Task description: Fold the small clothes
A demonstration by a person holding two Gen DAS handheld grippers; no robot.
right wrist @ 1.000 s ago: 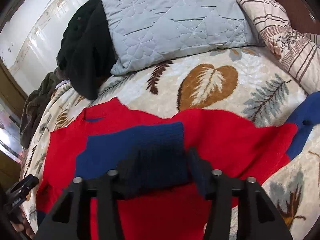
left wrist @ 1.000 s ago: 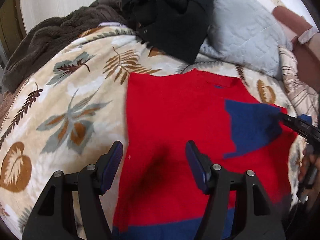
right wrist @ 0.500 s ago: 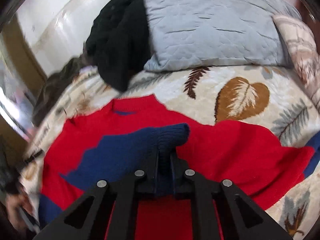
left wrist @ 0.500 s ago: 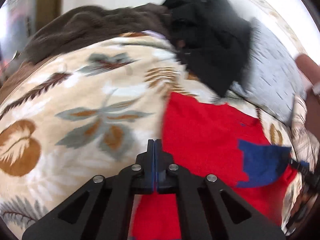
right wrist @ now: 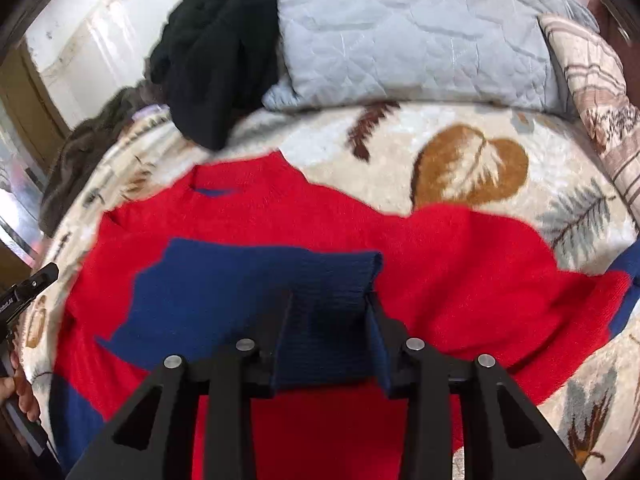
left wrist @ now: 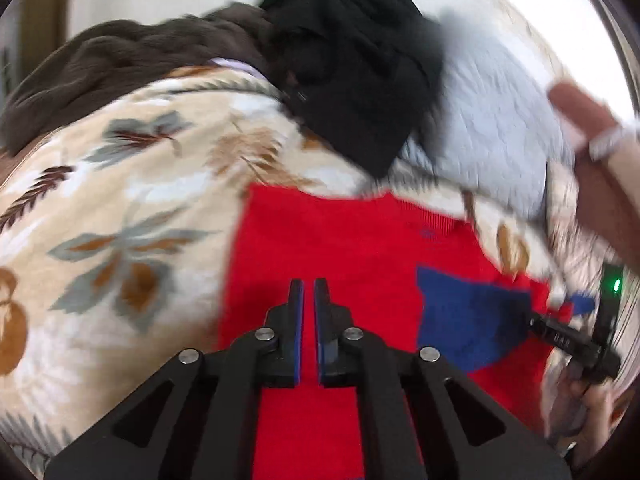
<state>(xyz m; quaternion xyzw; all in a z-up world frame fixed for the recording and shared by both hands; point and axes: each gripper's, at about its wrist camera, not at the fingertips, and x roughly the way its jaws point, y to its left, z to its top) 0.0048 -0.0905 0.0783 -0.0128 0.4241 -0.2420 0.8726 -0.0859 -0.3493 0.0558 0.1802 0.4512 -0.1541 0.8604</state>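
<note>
A red sweater [left wrist: 340, 248] with blue cuffs and hem lies flat on a leaf-patterned blanket [left wrist: 120, 220]. One sleeve is folded across its chest, its blue cuff [right wrist: 248, 280] on the red. My left gripper [left wrist: 308, 286] hovers over the sweater's left part, jaws nearly shut with a thin gap, holding nothing. My right gripper [right wrist: 330, 300] is open, its fingers on either side of the blue cuff end; it shows in the left wrist view [left wrist: 568, 334]. The sweater also shows in the right wrist view [right wrist: 460, 264].
A black garment [left wrist: 360, 80] and a brown fleece [left wrist: 120, 64] lie at the head of the bed. A grey quilted pillow [right wrist: 400, 32] and a striped pillow [right wrist: 596, 100] lie behind the sweater. The other sleeve [right wrist: 624, 280] extends right.
My right gripper, shut on the blue cuff half a second ago, has opened around it. My left gripper shut, then moved right over the red sweater and parted slightly.
</note>
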